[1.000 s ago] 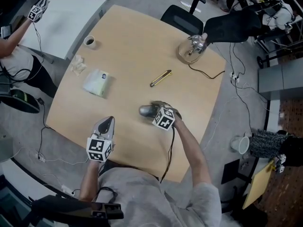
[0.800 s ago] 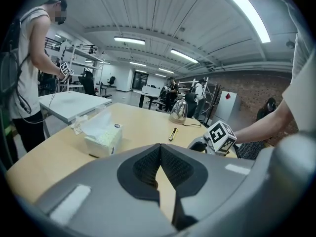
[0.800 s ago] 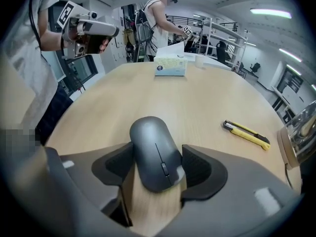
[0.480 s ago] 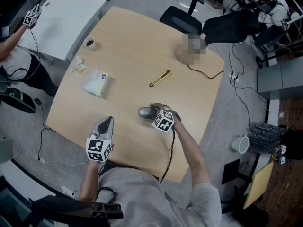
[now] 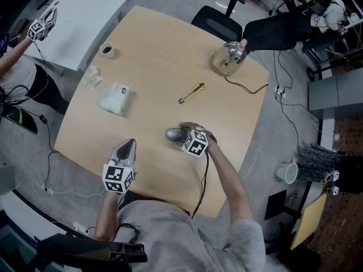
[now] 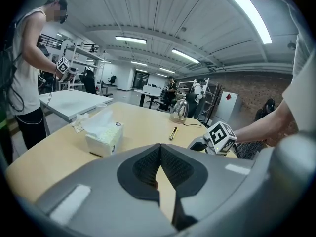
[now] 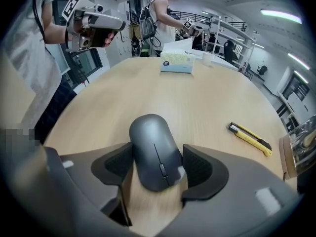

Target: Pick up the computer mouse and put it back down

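- The computer mouse (image 7: 155, 152) is dark grey, smooth and rounded, with a thin centre seam and a small scroll wheel.
- It lies on the desk (image 7: 197, 98); the right gripper (image 7: 158, 154) jaws, spread wide, press its sides.
- The left gripper (image 6: 159, 149) jaws are closed and empty.

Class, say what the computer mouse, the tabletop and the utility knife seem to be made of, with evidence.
Computer mouse: probably matte grey plastic; smooth, softly lit shell.
Tabletop: pale wood or wood-look laminate; even tan tone, low sheen.
Utility knife: likely yellow plastic body, dark trim; uniform bright colour.
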